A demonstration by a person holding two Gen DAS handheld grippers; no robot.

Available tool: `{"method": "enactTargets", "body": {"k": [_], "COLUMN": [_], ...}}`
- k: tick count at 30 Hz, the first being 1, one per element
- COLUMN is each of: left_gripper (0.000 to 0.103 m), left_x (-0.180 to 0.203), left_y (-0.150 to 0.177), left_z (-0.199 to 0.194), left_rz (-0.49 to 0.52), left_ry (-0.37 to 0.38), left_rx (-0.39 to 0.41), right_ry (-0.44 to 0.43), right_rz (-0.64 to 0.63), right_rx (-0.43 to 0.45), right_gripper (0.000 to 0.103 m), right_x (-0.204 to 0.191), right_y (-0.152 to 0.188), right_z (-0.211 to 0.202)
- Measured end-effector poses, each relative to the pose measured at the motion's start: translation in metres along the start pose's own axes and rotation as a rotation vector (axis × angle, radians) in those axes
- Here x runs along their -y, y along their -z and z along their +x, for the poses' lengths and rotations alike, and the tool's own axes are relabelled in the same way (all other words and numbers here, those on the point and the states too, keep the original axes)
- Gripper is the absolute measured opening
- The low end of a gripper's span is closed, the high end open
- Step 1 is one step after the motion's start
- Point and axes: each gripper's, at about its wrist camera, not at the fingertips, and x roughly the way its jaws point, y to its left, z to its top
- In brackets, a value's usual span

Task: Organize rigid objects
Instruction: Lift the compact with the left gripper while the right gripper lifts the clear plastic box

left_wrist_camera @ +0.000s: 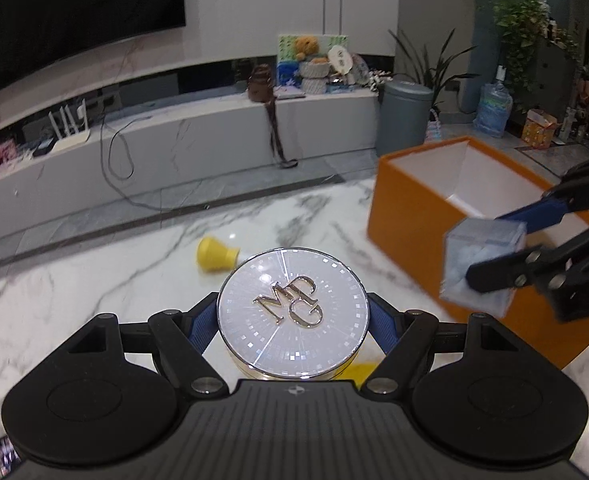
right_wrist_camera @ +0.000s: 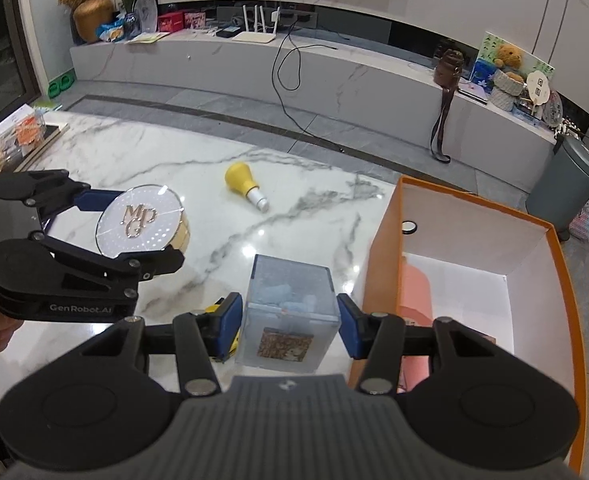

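My left gripper (left_wrist_camera: 293, 316) is shut on a round tin with a silver lid and gold letters (left_wrist_camera: 292, 312), held above the marble table; the tin also shows in the right wrist view (right_wrist_camera: 142, 222). My right gripper (right_wrist_camera: 288, 320) is shut on a clear plastic cube box (right_wrist_camera: 288, 316), held just left of the orange box (right_wrist_camera: 378, 264). The cube (left_wrist_camera: 480, 264) and orange box (left_wrist_camera: 406, 216) also show in the left wrist view. A yellow bulb-shaped object (right_wrist_camera: 244, 184) lies on its side on the table, farther out (left_wrist_camera: 216, 255).
The orange box holds a pink item (right_wrist_camera: 416, 296). A yellow object (left_wrist_camera: 360, 372) lies under the tin. Packaged snacks (right_wrist_camera: 10, 140) sit at the table's left edge. A grey bin (right_wrist_camera: 570, 176) stands on the floor beyond the box.
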Motion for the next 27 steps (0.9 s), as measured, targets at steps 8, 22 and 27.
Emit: {"method": "enactTargets", "body": {"k": [8, 22, 27], "left_gripper": [0.088, 0.088, 0.088], "left_x": [0.026, 0.068, 0.084], "left_y": [-0.025, -0.061, -0.071], "left_z": [-0.004, 0.001, 0.008], "left_rz": [0.029, 0.077, 0.142], "left_ry": [0.037, 0.073, 0.070], "left_rx": [0.047, 0.101, 0.102], "right_ry": [0.025, 0.071, 0.099], "right_rz": [0.063, 0.193, 0.231], "right_rx": [0.052, 0.126, 0.131], "right_gripper": [0.051, 0.050, 0.050], "right_x": [0.024, 0.063, 0.079], "right_y": [0.002, 0.011, 0.018], "right_z": [-0.019, -0.043, -0.048]}}
